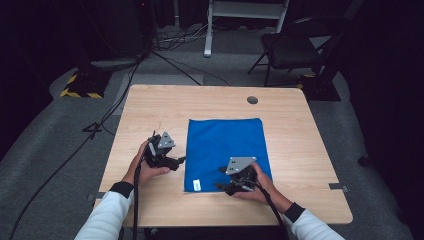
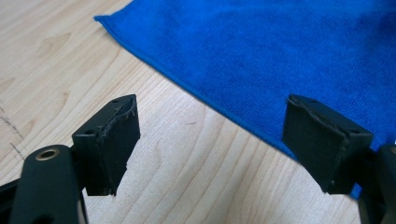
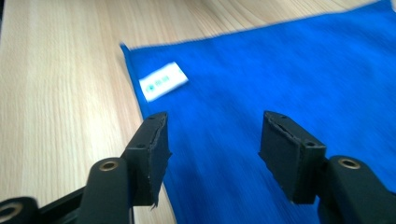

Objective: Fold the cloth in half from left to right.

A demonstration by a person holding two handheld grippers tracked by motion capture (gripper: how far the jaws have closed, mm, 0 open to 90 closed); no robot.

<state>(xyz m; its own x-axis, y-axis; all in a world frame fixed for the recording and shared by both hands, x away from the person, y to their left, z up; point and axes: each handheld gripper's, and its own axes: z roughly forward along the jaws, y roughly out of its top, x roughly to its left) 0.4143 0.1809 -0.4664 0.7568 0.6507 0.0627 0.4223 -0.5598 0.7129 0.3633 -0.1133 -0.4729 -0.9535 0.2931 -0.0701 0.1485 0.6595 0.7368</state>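
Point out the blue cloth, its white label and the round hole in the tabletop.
blue cloth (image 1: 225, 145): high view, middle of the fabric.
white label (image 3: 163, 81): right gripper view, centre of the tag.
round hole (image 1: 252, 100): high view, its dark centre.

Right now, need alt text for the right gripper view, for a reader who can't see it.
A blue cloth lies flat on a wooden table, with the right gripper low over its near edge, jaws open and nothing between them. A small white tag sits near the cloth's corner. The picture is slightly blurred.
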